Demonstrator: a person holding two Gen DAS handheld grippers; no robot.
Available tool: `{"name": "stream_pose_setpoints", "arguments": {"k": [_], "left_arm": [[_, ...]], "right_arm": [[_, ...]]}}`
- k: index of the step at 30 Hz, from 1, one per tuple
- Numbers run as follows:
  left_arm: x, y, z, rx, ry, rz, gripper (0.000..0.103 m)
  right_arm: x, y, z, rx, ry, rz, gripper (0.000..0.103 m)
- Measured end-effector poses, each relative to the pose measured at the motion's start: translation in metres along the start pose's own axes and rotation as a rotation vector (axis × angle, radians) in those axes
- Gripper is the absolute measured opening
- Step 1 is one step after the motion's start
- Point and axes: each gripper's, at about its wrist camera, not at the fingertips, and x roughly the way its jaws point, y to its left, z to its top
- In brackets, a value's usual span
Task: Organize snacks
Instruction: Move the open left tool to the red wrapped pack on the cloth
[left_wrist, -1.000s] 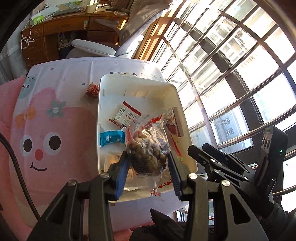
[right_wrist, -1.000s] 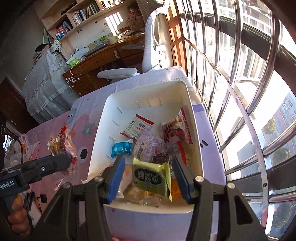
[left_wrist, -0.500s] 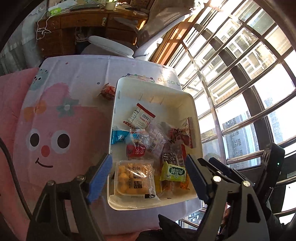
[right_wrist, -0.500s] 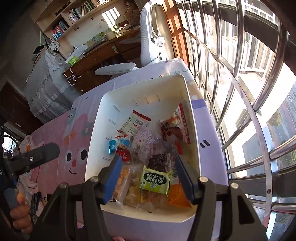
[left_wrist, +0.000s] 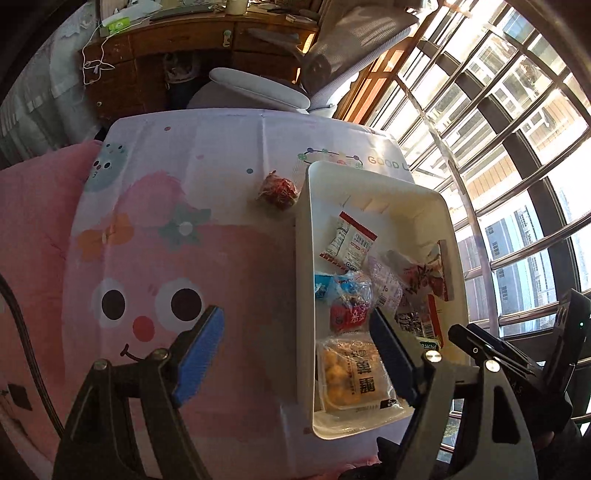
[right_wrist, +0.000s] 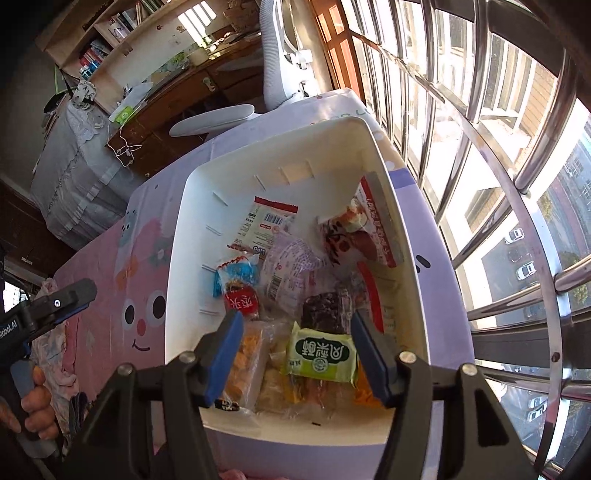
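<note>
A white bin (left_wrist: 303, 258) (right_wrist: 177, 258) on the pink cartoon tablecloth holds several snack packets. A green packet (right_wrist: 320, 356) lies at its near end, an orange biscuit pack (left_wrist: 349, 374) beside it. One red wrapped snack (left_wrist: 277, 190) lies on the cloth just left of the bin's far corner. My left gripper (left_wrist: 299, 350) is open and empty above the bin's left wall. My right gripper (right_wrist: 295, 350) is open and empty above the bin's near end, over the green packet.
The table (left_wrist: 184, 155) ends at a barred window (left_wrist: 498, 147) on the right. A white office chair (left_wrist: 258, 88) and a wooden desk (left_wrist: 192, 40) stand behind it. The right gripper's body (left_wrist: 517, 354) shows at the bin's right side.
My left gripper let go of the clear nut bag into the bin, opened wide and swung left. My right gripper dropped the green packet into the bin and opened.
</note>
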Motion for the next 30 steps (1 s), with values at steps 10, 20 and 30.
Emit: {"name": "stream_pose_setpoints", "arguments": {"k": [10,20,30], "left_arm": [[0.040,0.044,0.047,0.212,0.038,0.001,0.080],[0.097,0.058,0.088,0.461,0.055,-0.109,0.079],[0.153,0.055,0.120,0.624,0.032,-0.251,0.075]], "right_arm": [[0.023,0.016,0.007,0.064,0.014,-0.076,0.064],[0.047,0.031,0.018,0.082,0.023,-0.160,0.064],[0.084,0.035,0.021,0.087,0.076,-0.234,0.068]]}}
